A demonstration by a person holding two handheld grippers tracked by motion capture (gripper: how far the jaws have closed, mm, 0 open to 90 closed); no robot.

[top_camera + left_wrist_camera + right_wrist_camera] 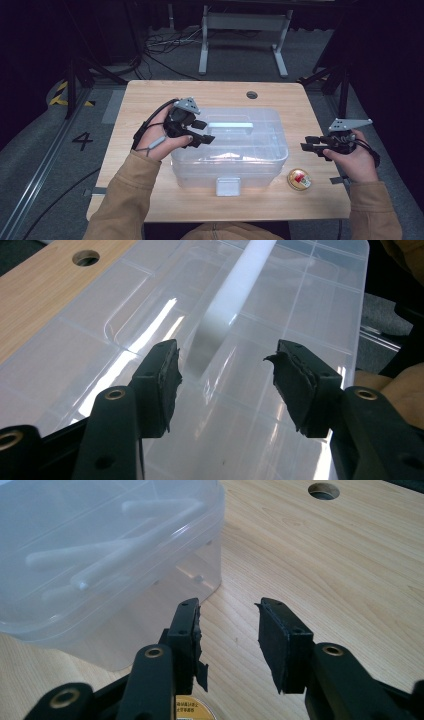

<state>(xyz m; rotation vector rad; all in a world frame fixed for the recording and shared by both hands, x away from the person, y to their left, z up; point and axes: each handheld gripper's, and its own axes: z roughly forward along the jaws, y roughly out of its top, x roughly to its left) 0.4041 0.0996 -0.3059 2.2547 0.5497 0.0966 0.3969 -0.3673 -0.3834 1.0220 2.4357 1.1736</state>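
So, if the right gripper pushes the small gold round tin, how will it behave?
The gold round tin lies flat on the wooden table, so it will probably slide, not roll. It looks small, likely light. Its shiny surface may slip between fingers.

The gold round tin (192, 709) is cut off by the right gripper view's bottom edge behind a jaw, its label print too small to read in either view.

Left gripper (225, 375) jaws apart over clear box lid (150, 315).
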